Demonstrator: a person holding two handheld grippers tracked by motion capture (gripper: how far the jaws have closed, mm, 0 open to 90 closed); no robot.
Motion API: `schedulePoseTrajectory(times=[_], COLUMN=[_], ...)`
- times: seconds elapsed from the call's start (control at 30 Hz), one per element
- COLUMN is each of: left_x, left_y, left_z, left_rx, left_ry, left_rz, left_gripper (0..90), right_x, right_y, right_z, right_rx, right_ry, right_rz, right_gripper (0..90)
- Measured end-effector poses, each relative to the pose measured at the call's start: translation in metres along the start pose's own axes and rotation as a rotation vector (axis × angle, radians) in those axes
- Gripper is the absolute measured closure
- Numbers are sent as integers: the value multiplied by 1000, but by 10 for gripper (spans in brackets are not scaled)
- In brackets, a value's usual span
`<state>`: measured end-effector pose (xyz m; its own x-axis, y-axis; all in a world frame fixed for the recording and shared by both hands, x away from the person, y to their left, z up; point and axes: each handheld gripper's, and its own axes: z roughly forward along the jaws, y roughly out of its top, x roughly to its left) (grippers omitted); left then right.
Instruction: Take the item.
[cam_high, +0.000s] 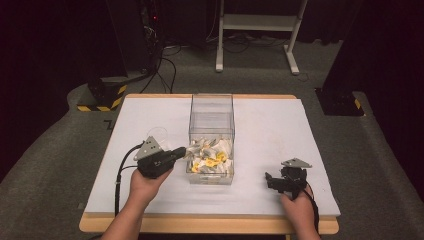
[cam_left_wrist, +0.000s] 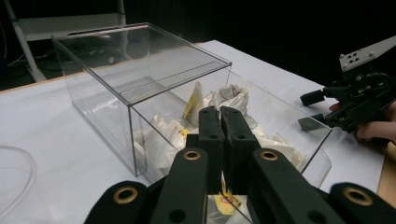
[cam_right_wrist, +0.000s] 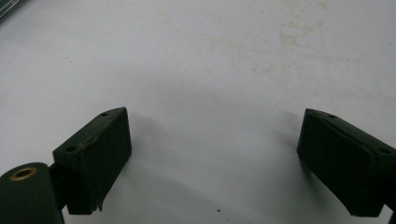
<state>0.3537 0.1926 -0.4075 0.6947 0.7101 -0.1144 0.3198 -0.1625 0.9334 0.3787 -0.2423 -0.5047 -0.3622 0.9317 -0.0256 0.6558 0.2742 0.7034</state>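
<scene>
A clear plastic box (cam_high: 211, 107) stands mid-table, with crumpled white and yellow wrappers (cam_high: 210, 157) piled in its near end. My left gripper (cam_high: 181, 151) is shut, its tips at the box's left wall near the pile. In the left gripper view its jaws (cam_left_wrist: 220, 112) meet with nothing visible between them, pointing over the box (cam_left_wrist: 140, 88) and the wrappers (cam_left_wrist: 233, 98). My right gripper (cam_high: 270, 180) rests to the right of the box, open. In the right gripper view its jaws (cam_right_wrist: 212, 135) stand wide apart over bare white table. The right gripper (cam_left_wrist: 313, 109) also appears in the left gripper view.
A clear round plastic piece (cam_high: 157, 134) lies on the white tabletop (cam_high: 280, 125) just left of the box, behind my left gripper; its curved edge (cam_left_wrist: 25, 163) is beside the box. Beyond the table are a white stand (cam_high: 255, 22) and dark equipment on the floor.
</scene>
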Motion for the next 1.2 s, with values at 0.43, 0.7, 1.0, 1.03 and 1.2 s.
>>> schedulePoseTrajectory(times=[0.43,0.7,1.0,1.03,1.2], left_x=[11,18,29,30,38], left_y=[-3,-3,-2,-2,-2], left_z=[-16,-23,-34,-35,-38], left_rx=[-3,-14,-31,-32,-30], left_ry=[37,65,104,109,135], left_rz=[-8,-9,-16,-18,-20], left_gripper=[876,877,877,877,878], right_x=[0,0,0,0,0], right_y=[0,0,0,0,0], right_z=[0,0,0,0,0], right_rx=[0,-2,-1,-1,-2], right_ry=[0,-2,-1,-1,-1], right_rz=[0,0,2,2,0], right_gripper=[96,97,97,97,97])
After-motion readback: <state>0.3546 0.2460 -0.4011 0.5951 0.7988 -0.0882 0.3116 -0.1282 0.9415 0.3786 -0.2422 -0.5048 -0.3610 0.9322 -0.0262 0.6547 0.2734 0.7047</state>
